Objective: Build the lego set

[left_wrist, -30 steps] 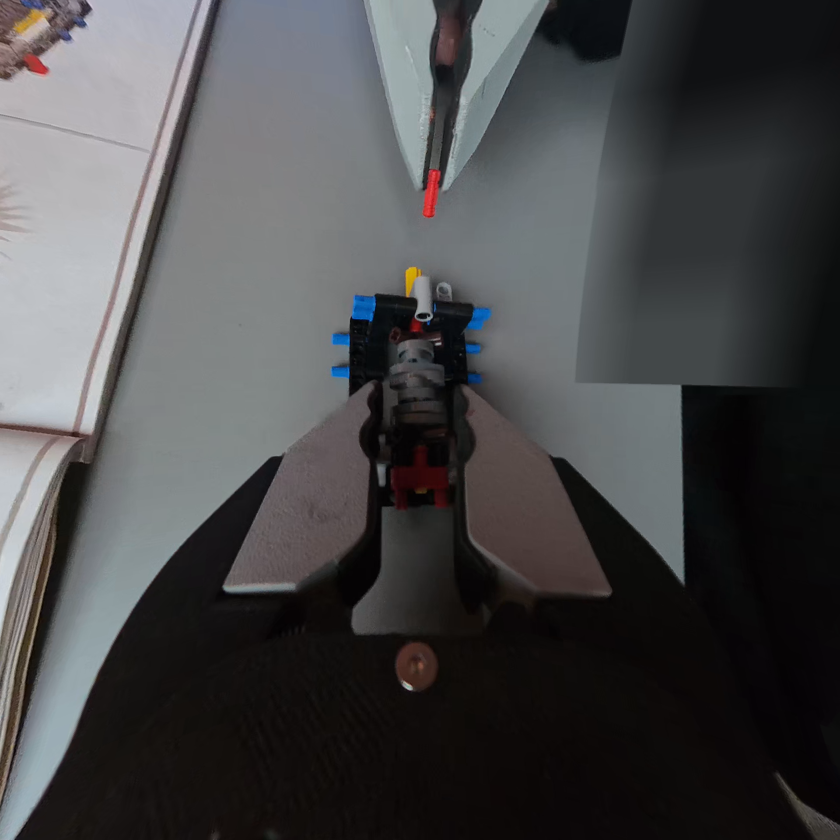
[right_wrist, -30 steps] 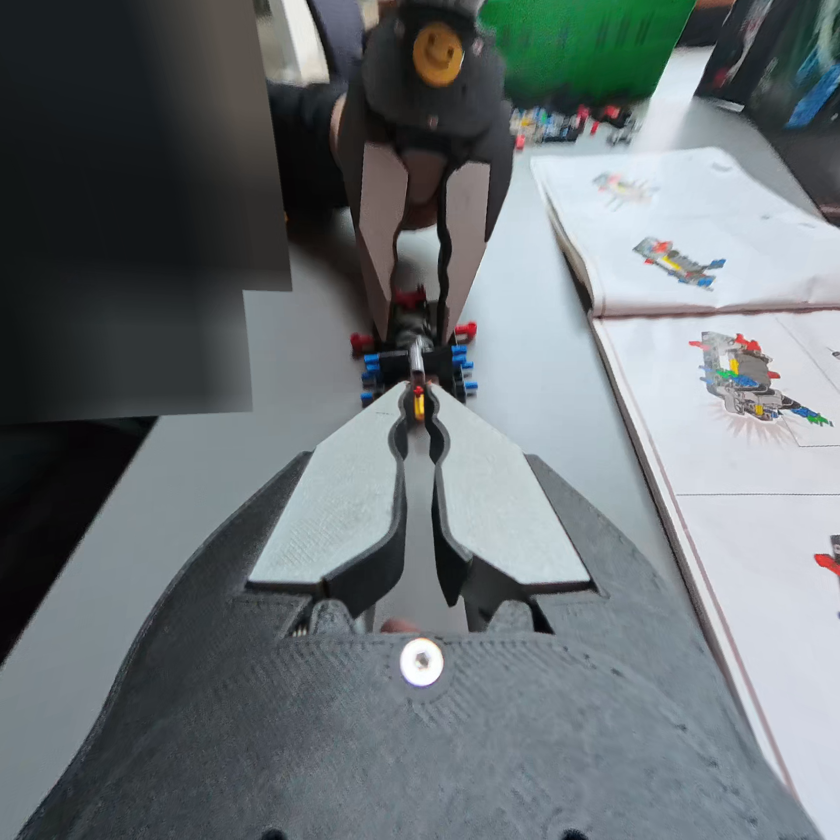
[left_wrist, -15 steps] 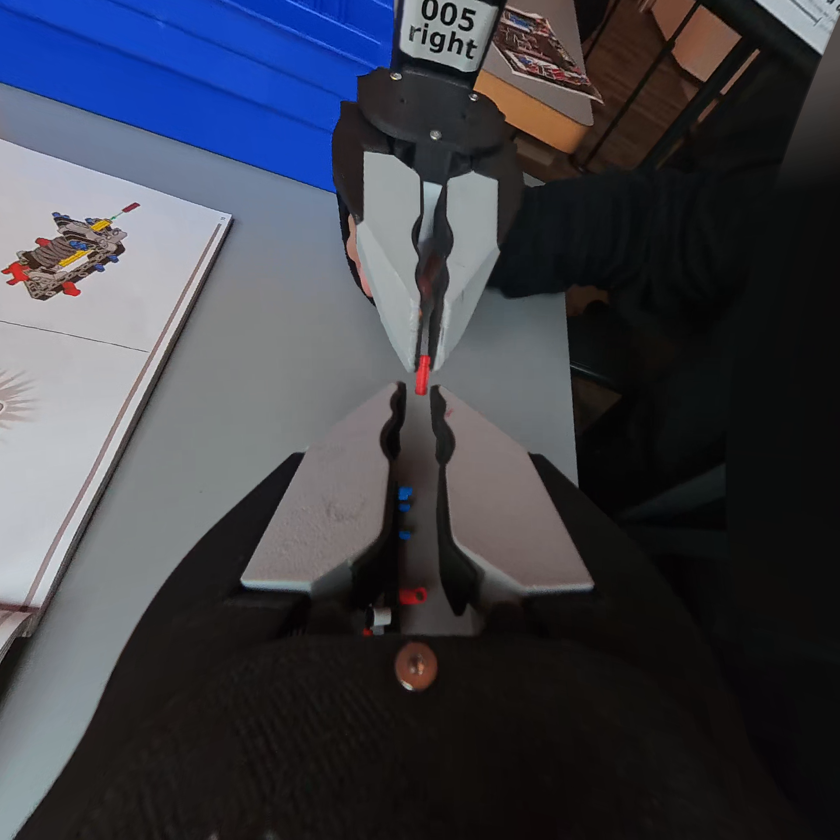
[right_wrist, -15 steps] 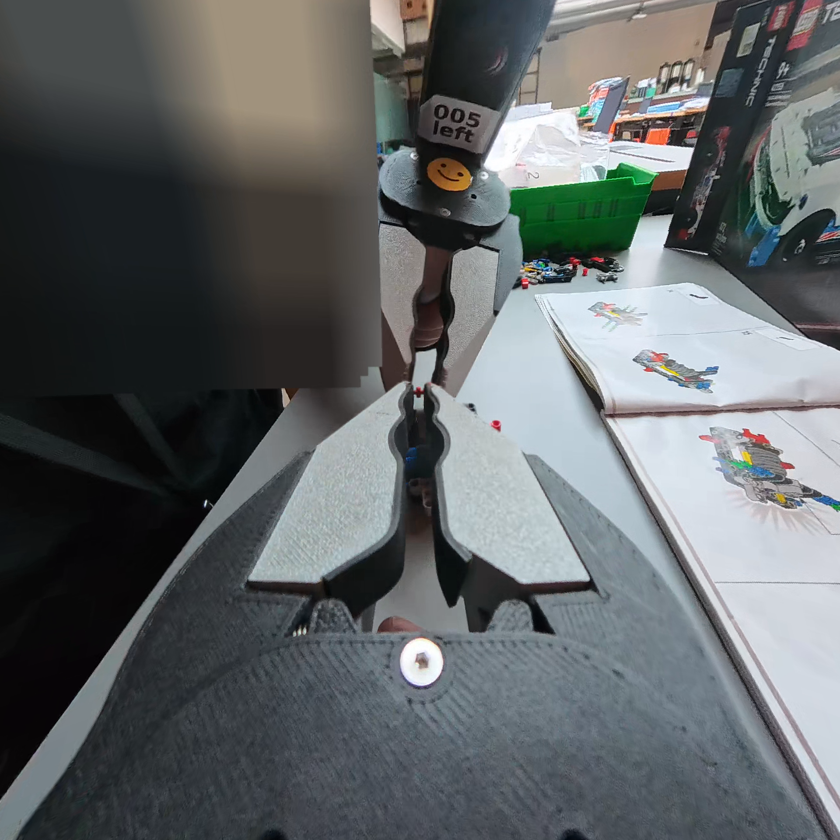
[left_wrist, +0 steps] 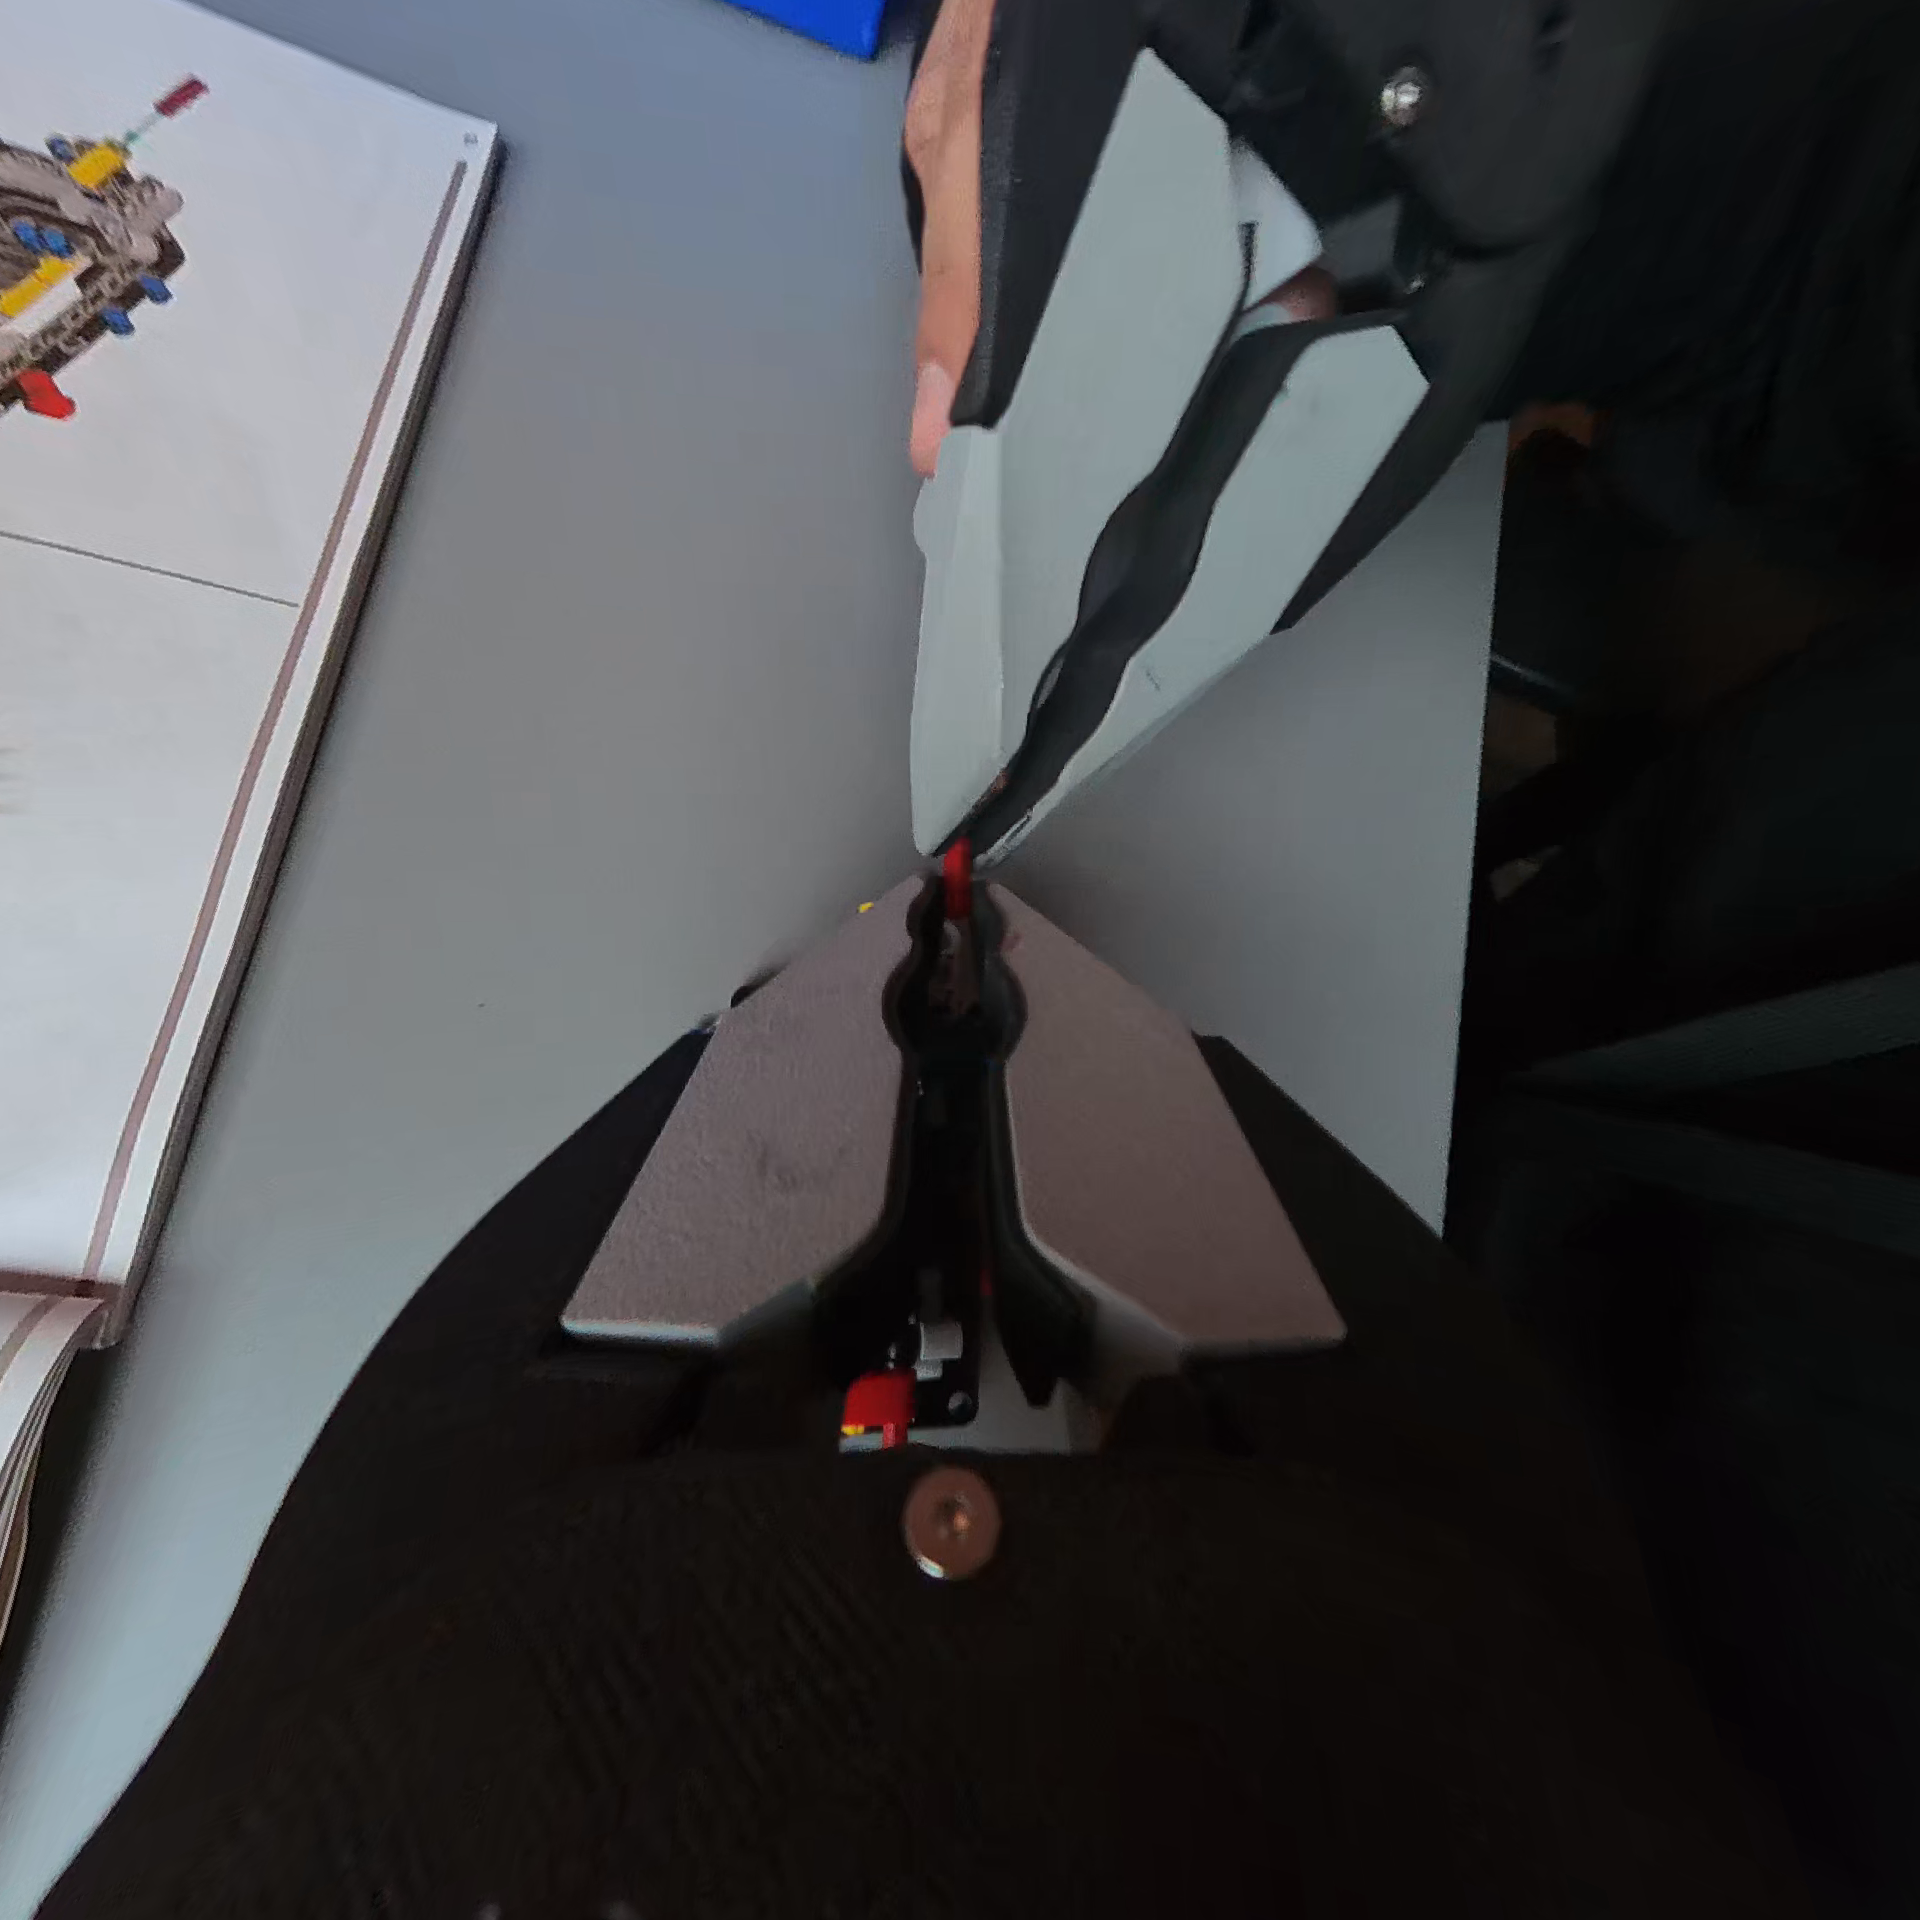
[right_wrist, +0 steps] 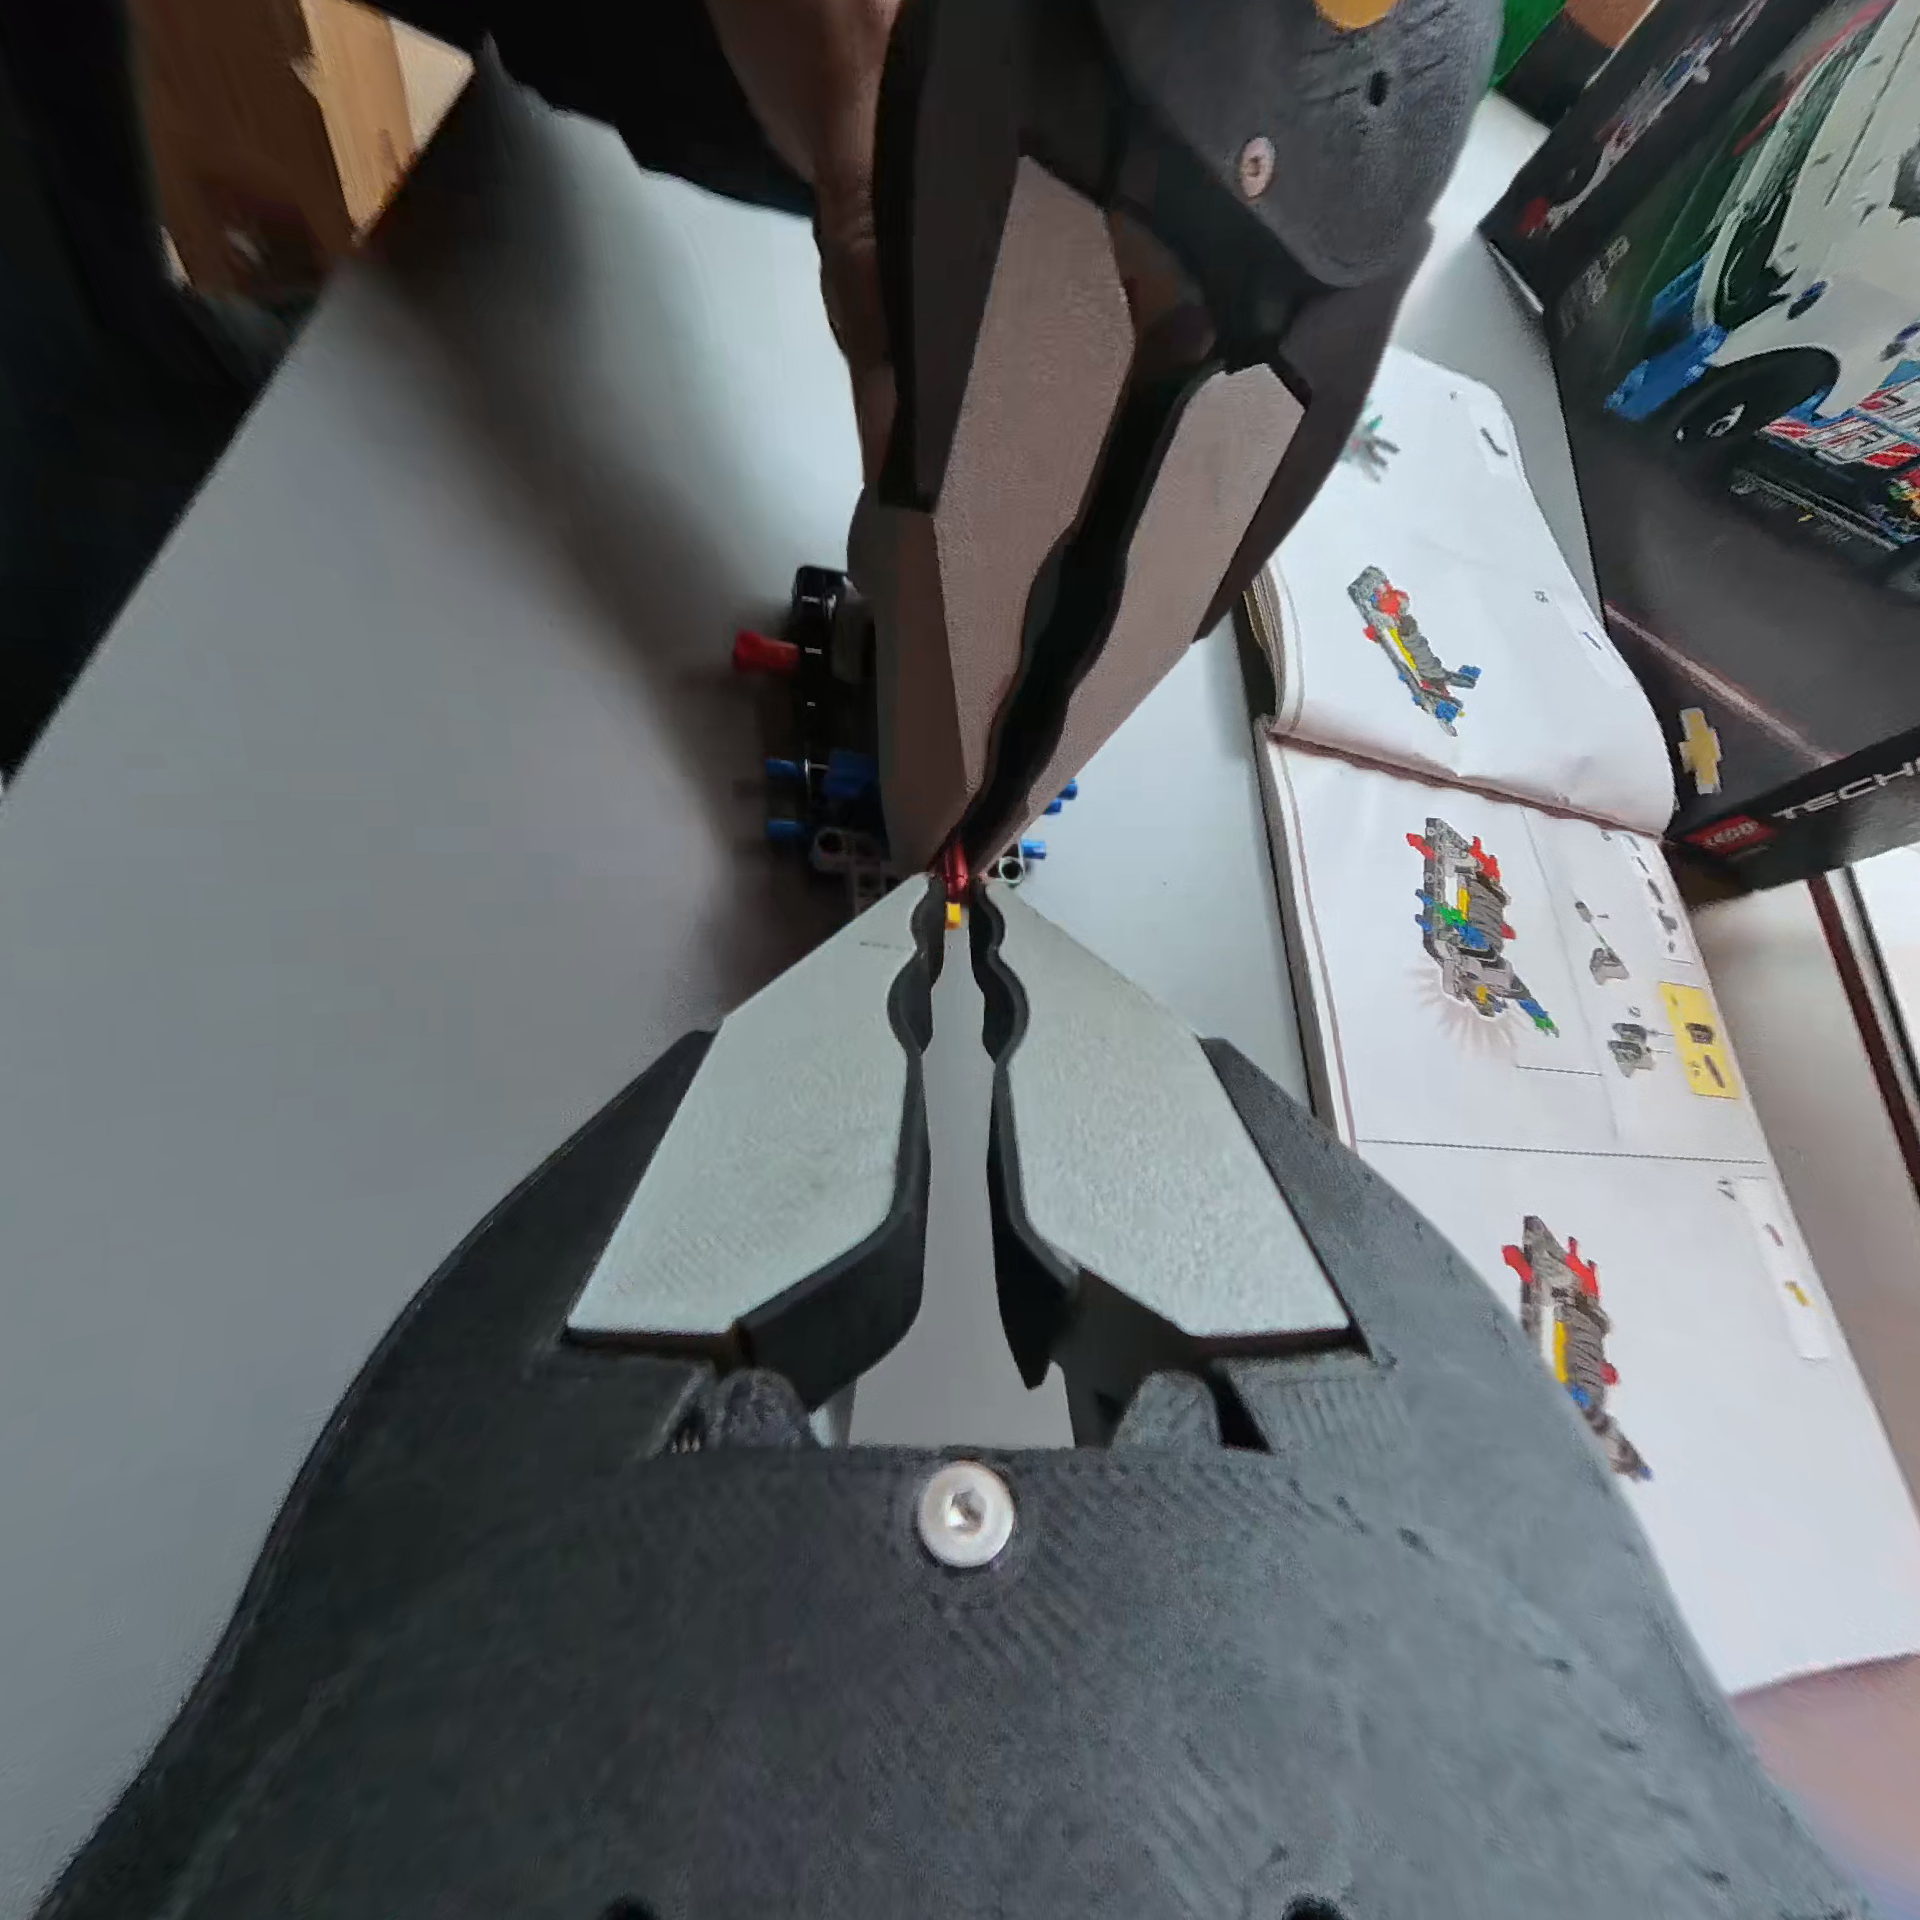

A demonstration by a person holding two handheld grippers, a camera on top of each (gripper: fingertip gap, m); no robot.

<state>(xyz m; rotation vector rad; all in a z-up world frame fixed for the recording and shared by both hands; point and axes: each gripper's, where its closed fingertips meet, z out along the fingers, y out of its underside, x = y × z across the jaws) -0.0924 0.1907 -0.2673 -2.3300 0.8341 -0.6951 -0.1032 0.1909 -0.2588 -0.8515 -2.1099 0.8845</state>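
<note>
The two hand-held grippers meet tip to tip over the lego build (right_wrist: 821,717), blocking the middle. The open book (right_wrist: 1507,1039) and a box (right_wrist: 1766,312) block the right; the surface (right_wrist: 364,779) lies bare on the left

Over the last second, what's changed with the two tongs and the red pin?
The left tongs let go of the Lego assembly, lifted off it and came tip to tip with the right tongs. The red pin now sits between both sets of tips, though who grips it is unclear. The assembly lies on the grey table as before, and the instruction booklet has not moved.
</note>
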